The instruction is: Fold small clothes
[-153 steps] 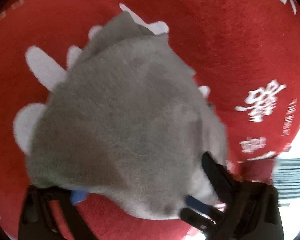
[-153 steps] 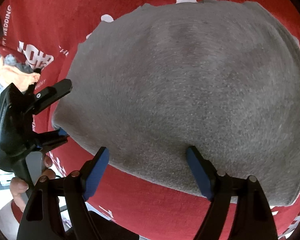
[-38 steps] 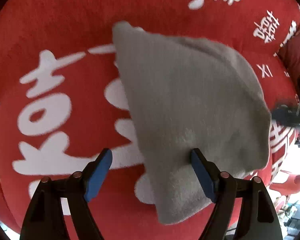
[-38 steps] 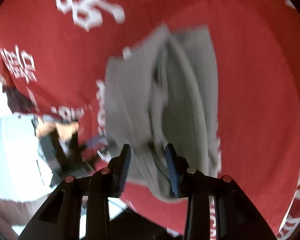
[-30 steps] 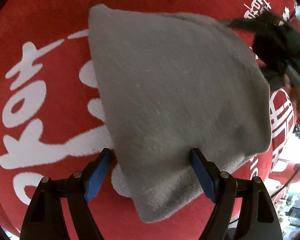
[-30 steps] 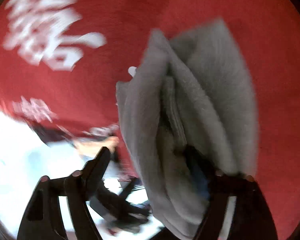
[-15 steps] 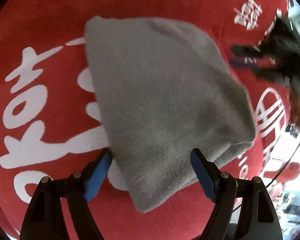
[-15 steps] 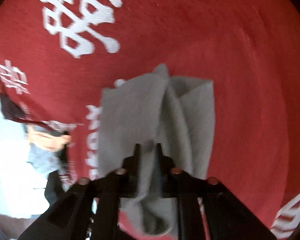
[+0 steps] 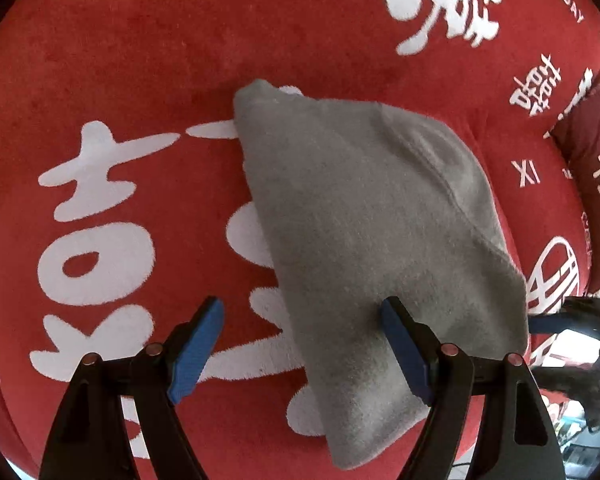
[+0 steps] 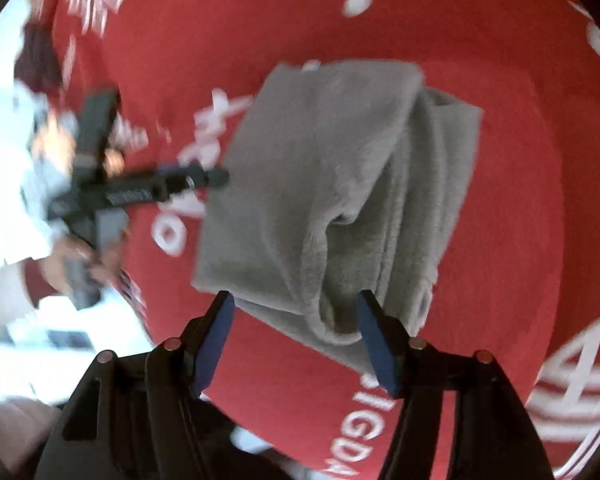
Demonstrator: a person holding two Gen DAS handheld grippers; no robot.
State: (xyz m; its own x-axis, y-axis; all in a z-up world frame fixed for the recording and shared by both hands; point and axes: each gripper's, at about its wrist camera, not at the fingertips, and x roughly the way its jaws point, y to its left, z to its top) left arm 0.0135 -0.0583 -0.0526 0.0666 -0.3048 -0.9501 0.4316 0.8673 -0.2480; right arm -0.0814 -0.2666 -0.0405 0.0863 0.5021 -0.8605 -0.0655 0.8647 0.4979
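Observation:
A folded grey fleece cloth [image 9: 360, 220] lies flat on the red blanket [image 9: 140, 60]. My left gripper [image 9: 300, 344] hovers open over the cloth's near corner, its right pad above the fabric, gripping nothing. In the right wrist view the cloth [image 10: 320, 180] shows its layered, open fold edge. My right gripper [image 10: 296, 332] stands above that edge with jaws apart and closing. The cloth's edge shows between the pads, which do not press on it. The left gripper [image 10: 216, 176] appears blurred at the cloth's left side, held by a hand.
The red blanket [image 10: 540, 200] carries large white characters and covers the whole work surface. A dark red cushion [image 9: 592, 168] sits at the right edge. The blanket's edge drops off to a bright floor [image 10: 4, 140] on the left of the right wrist view.
The right gripper, shut on the cloth's fold half a second ago, has let go, spread its jaws and pulled back upward. The left gripper has drawn back, still open. The cloth lies still.

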